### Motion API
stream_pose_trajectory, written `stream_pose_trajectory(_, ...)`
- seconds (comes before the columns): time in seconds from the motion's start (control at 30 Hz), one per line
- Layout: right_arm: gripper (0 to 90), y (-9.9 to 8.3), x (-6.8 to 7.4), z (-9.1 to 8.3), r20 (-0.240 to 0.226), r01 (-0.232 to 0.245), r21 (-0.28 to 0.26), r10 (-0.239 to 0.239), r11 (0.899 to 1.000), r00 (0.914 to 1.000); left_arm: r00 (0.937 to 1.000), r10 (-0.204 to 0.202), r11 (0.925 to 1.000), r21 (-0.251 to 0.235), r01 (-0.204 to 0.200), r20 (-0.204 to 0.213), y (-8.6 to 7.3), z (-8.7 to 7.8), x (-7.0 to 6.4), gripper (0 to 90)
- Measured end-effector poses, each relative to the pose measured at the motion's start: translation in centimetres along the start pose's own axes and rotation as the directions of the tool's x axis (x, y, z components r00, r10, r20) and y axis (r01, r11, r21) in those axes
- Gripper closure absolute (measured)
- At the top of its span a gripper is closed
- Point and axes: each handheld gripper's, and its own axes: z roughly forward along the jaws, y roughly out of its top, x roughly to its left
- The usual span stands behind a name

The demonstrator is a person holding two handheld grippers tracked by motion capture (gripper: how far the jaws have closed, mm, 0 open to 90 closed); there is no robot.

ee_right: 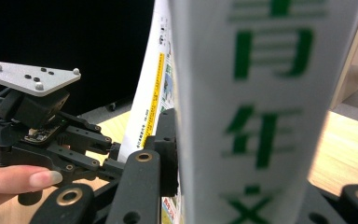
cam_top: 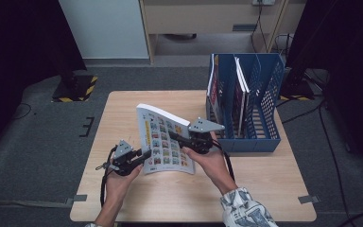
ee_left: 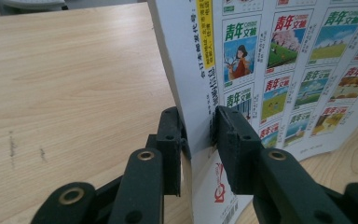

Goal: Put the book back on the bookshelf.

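Both grippers, left (cam_top: 144,154) and right (cam_top: 174,136), are clamped on the magazine (cam_top: 164,140), held tilted above the table (cam_top: 123,113) beside the blue rack (cam_top: 260,137); it looks light, floppy and glossy, so I'd grip near the spine.

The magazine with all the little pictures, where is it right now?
In the high view the magazine is held up over the middle of the wooden table, between the left gripper and the right gripper, just left of the blue file rack.

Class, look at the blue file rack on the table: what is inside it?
The blue file rack holds upright magazines in its compartments. Their covers and exact number stay hidden by the dividers.
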Motion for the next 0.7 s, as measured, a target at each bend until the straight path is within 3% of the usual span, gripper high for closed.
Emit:
stream_pose_trajectory(0.3,70.5,0.55,0.15,0.18,-0.008,-0.003,-0.028,0.003,1.0,1.0,0.9996,0.028,0.9996,0.0,-0.028,-0.01,0.1,-0.09,-0.23,70.6)
stream_pose_trajectory(0.7,70.9,0.54,0.12,0.29,-0.005,0.006,-0.034,-0.006,0.999,1.0,0.9996,0.028,0.9996,0.0,-0.028,-0.006,0.06,-0.12,-0.16,70.6)
